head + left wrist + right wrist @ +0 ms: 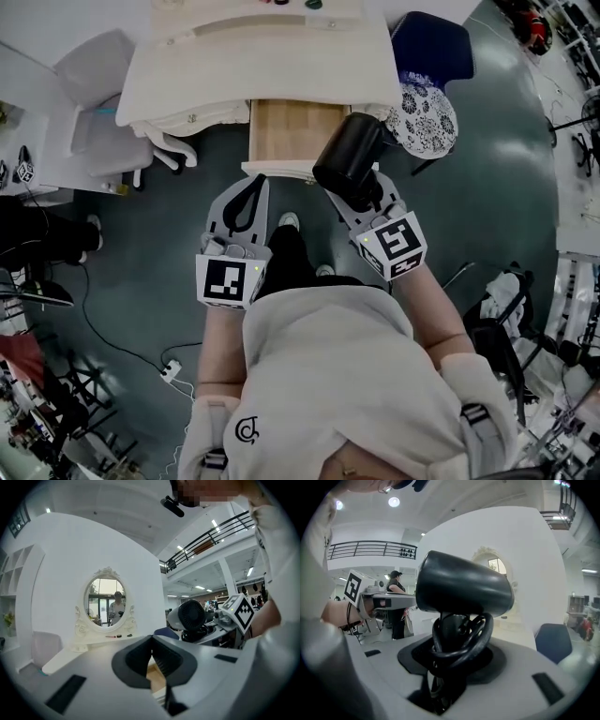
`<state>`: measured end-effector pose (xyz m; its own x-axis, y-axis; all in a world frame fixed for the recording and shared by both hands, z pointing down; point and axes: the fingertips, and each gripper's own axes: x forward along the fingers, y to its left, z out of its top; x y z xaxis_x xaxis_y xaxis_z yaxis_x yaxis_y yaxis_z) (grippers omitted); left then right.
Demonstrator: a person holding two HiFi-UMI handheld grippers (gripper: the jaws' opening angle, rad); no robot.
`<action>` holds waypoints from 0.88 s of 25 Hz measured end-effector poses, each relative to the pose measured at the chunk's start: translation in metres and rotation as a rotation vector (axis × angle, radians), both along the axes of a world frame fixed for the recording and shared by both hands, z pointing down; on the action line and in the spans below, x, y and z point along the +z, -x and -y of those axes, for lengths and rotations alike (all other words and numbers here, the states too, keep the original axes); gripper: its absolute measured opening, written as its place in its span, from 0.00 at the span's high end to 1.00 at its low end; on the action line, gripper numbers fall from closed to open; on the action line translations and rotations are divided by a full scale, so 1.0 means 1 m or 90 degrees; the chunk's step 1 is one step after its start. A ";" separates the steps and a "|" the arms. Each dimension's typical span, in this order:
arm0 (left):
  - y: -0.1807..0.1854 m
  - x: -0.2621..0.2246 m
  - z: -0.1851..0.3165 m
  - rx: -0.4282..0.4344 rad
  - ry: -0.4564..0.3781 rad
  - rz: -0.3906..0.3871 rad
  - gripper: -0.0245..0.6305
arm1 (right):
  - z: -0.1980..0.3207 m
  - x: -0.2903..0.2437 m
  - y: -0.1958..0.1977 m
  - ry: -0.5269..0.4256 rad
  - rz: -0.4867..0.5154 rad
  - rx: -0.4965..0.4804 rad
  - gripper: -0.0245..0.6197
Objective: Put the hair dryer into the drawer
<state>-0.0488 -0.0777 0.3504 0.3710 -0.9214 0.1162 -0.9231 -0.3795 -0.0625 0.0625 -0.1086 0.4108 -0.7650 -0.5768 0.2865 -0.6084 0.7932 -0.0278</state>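
Observation:
A black hair dryer (349,155) stands up out of my right gripper (354,185), just before the front right corner of the open wooden drawer (272,131). In the right gripper view that gripper (452,654) is shut on the handle of the dryer (461,590), which has its black cord wound round it. My left gripper (251,184) is level beside it, in front of the drawer's left half, shut and holding nothing. The left gripper view shows its pads (164,656) meeting at the tips, and the dryer (187,616) at the right.
The drawer belongs to a white dressing table (234,75) with an oval mirror (105,597). A blue chair (431,47) with a patterned cushion (422,117) stands at its right, a white chair (98,103) at its left. A power strip (169,370) lies on the floor.

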 end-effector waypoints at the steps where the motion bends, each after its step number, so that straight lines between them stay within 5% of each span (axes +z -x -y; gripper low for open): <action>1: 0.005 -0.002 0.014 0.005 -0.004 -0.008 0.94 | 0.012 0.004 0.006 0.003 -0.006 -0.001 0.69; 11: 0.061 0.027 0.123 0.036 0.017 -0.044 0.94 | 0.108 0.069 0.061 0.069 -0.080 -0.044 0.69; 22: 0.091 0.105 0.174 0.041 0.061 -0.040 0.94 | 0.131 0.233 0.095 0.200 -0.292 -0.237 0.69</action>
<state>-0.1400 -0.2521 0.4556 0.4383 -0.8813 0.1767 -0.8975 -0.4396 0.0335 -0.0321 -0.2391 0.6443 -0.6569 -0.1342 0.7419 -0.3013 0.9488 -0.0952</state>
